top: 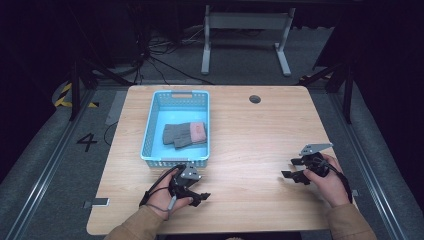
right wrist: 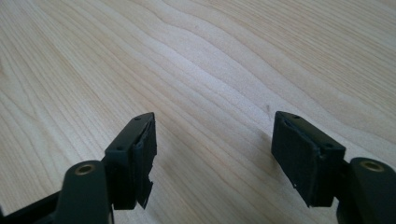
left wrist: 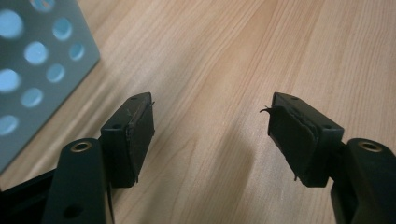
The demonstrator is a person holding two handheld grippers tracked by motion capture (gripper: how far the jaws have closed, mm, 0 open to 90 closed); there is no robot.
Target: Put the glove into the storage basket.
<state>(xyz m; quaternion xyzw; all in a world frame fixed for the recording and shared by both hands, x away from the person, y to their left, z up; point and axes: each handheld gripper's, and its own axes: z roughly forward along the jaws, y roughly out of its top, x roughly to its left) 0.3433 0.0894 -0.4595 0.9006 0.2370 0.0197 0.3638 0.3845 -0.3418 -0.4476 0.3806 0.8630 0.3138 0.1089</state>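
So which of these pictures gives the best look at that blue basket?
The high view: it shows the whole blue basket on the table, with grey knitted cloth lying inside. The left gripper view catches just a corner of its perforated wall. The right gripper view looks at bare wood.

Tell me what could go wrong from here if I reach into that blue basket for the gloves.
1. The left gripper sits right beside the blue basket; its perforated wall fills a corner of the left gripper view, so lifting carelessly could bump or shove the light basket.
2. The grey gloves lie stacked together, so one pinch may lift both or only a cuff.
3. The pad on the right gripper looks frayed and chipped, which may weaken its grip on fabric.
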